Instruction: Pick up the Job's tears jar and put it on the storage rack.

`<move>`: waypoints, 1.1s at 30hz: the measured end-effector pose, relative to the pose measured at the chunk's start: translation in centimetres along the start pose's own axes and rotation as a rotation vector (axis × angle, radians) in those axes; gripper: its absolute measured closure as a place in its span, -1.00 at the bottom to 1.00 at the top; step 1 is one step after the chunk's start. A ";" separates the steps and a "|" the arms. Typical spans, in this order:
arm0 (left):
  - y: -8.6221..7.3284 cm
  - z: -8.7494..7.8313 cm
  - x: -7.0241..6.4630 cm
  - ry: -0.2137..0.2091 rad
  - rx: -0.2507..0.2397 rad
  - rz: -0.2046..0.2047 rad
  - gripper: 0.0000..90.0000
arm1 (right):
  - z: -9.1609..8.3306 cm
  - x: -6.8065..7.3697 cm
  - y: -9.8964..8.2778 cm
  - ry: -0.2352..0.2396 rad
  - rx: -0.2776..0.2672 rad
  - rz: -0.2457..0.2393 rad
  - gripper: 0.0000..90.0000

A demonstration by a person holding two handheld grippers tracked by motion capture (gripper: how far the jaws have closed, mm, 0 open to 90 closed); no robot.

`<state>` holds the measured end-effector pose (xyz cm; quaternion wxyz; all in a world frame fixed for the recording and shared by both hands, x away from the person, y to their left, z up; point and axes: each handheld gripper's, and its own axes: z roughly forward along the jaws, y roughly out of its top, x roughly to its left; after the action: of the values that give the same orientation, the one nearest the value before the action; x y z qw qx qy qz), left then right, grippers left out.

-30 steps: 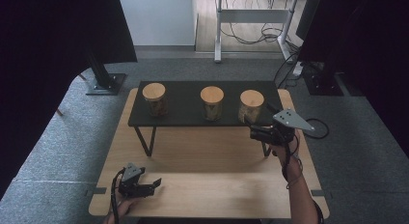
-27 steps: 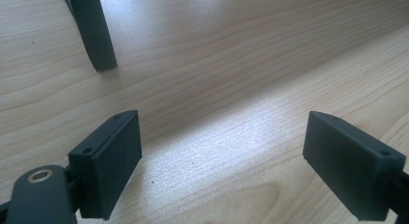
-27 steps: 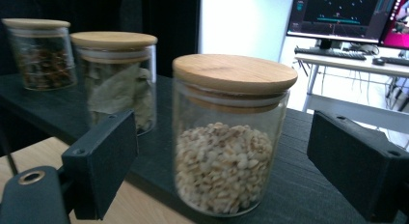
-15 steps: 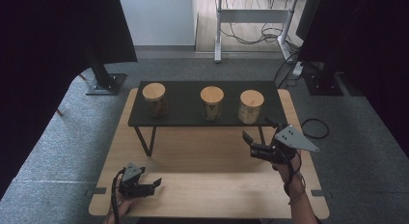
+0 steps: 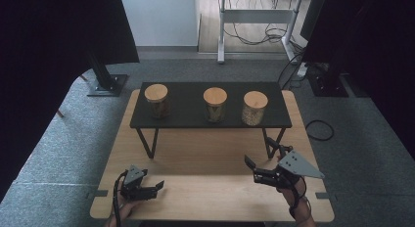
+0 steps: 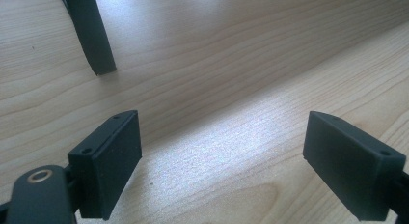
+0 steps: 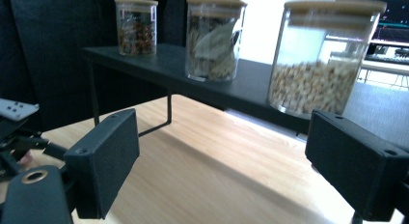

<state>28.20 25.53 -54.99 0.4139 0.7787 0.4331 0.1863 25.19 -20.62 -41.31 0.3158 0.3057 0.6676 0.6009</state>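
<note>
Here the right gripper (image 5: pixel 255 168) hangs over the near right part of the wooden table (image 5: pixel 205 197), jaws spread wide with nothing between them, though they have just been easing a little closer together; the left gripper (image 5: pixel 155 187) sits low at the near left, likewise open and empty above bare wood. The thing nearest the right gripper is the right jar (image 5: pixel 254 108), standing upright at the right end of the low black shelf (image 5: pixel 186 97), on the far side of the table and well apart from the jaws. It looks like clear glass with a flat wooden lid (image 7: pixel 335 5), so I judge it rigid, smooth, fairly slippery and breakable if knocked off the shelf; being about two-thirds full of pale grains or beans, it is probably moderately heavy. The safest hold seems to be across the straight glass wall at mid-height, below the lid, since a lid that merely sits in place could lift away. The middle jar (image 7: pixel 214 38) holds large pale dried leaves or flakes, and the left jar (image 7: pixel 136 27) holds a darker reddish-brown mix; both stand upright under similar wooden lids, spaced apart along the shelf.
</note>
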 end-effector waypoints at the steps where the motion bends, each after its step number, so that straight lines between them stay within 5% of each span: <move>1: 0.0 0.0 0.0 0.001 0.000 0.000 -0.71 | -0.2 0.1 -0.3 0.002 0.004 0.007 -0.75; 12: 0.0 0.0 -0.1 0.005 0.002 0.001 -0.72 | -1.1 0.8 -4.6 0.013 0.056 0.060 -0.75; 24: 0.0 0.0 -0.3 0.012 0.002 0.015 -0.72 | 0.5 1.5 -9.1 0.027 0.184 0.100 -0.76; 33: 0.0 0.0 -0.4 0.026 0.009 0.012 -0.73 | 0.3 1.0 -9.6 -0.030 0.137 0.181 -0.76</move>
<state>28.02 25.22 -55.02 0.4036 0.7806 0.4345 0.1972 24.52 -20.57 -50.97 0.2488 0.3947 0.6719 0.5753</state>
